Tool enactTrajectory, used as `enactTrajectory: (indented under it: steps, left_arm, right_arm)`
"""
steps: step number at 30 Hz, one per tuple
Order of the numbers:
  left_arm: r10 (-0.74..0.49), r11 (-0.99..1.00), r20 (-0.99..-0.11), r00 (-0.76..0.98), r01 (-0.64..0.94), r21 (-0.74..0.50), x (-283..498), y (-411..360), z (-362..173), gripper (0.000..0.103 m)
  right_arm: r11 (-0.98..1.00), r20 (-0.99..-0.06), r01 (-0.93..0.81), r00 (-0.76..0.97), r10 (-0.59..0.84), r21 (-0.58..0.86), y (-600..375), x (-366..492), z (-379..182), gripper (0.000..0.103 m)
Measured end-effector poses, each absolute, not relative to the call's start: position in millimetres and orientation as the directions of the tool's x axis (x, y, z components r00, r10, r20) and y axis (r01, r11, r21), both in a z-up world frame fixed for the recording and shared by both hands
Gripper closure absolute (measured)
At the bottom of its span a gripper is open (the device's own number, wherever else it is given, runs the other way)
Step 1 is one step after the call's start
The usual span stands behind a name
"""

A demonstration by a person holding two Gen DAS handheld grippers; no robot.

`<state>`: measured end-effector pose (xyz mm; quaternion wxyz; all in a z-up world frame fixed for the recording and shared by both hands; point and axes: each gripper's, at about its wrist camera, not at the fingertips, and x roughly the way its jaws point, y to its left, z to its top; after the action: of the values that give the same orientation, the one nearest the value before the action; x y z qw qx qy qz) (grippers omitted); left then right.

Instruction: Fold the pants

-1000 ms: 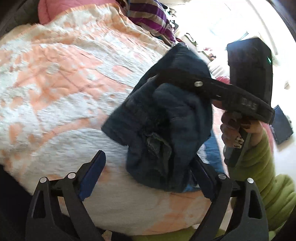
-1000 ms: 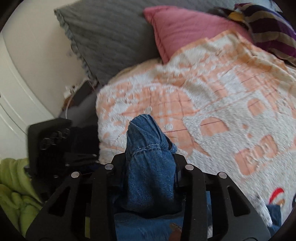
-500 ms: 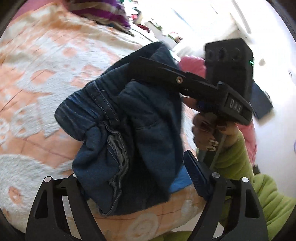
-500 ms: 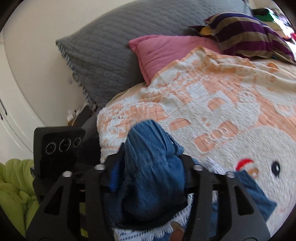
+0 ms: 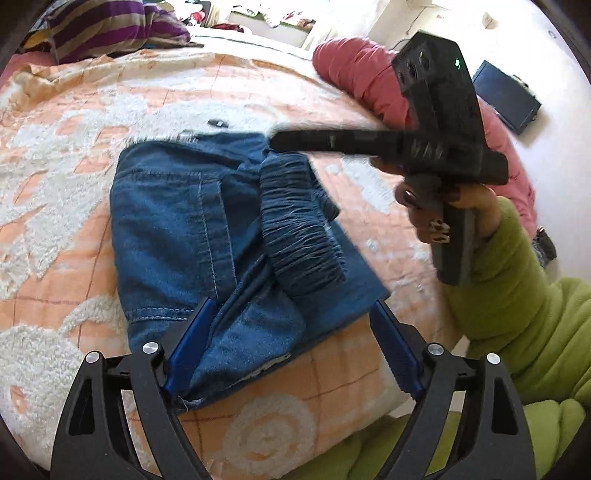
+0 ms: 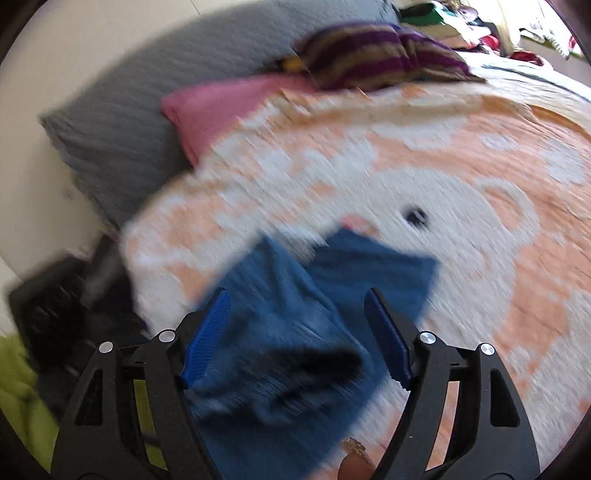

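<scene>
Left wrist view: the left tongs (image 5: 291,343) are spread wide, two blue pads (image 5: 192,343) apart, the left pad lying against the near edge of one pair of folded blue pants (image 5: 192,236), pinching nothing. The pants lie in a compact bundle on the orange-and-white blanket (image 5: 66,155) near the bed's near edge, one gathered waistband (image 5: 301,229) on top. The right tongs (image 5: 280,142) reach over the bundle's far side; side-on, their spread cannot be told here. One striped pillow (image 5: 110,29) sits at the far edge.

Right wrist view, blurred: the right tongs (image 6: 297,338) are spread, two pads empty, above the pants (image 6: 280,325). Three pillows sit at the bed's head: one grey (image 6: 122,122), one pink (image 6: 214,107), one striped (image 6: 376,59).
</scene>
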<state>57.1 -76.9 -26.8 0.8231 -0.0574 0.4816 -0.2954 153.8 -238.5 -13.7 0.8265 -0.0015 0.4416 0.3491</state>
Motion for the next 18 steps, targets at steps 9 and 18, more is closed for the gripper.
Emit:
enactTrajectory:
  steps: [9,18]
  left_arm:
    - [-0.537,0.839,-0.704,0.465,0.379,-0.389,42.4,-50.2,-9.9,0.023]
    - [-0.49,0.866,-0.734,0.47,0.359,-0.348,50.7,-57.1,-14.1,0.063]
  right_arm:
    - [0.736,-0.699,-0.637,0.419,0.579,0.228,-238.0,142.7,5.1,0.043]
    - [0.651,-0.79,-0.735,0.281,0.545,0.188,-192.0,181.8,-1.6,0.055]
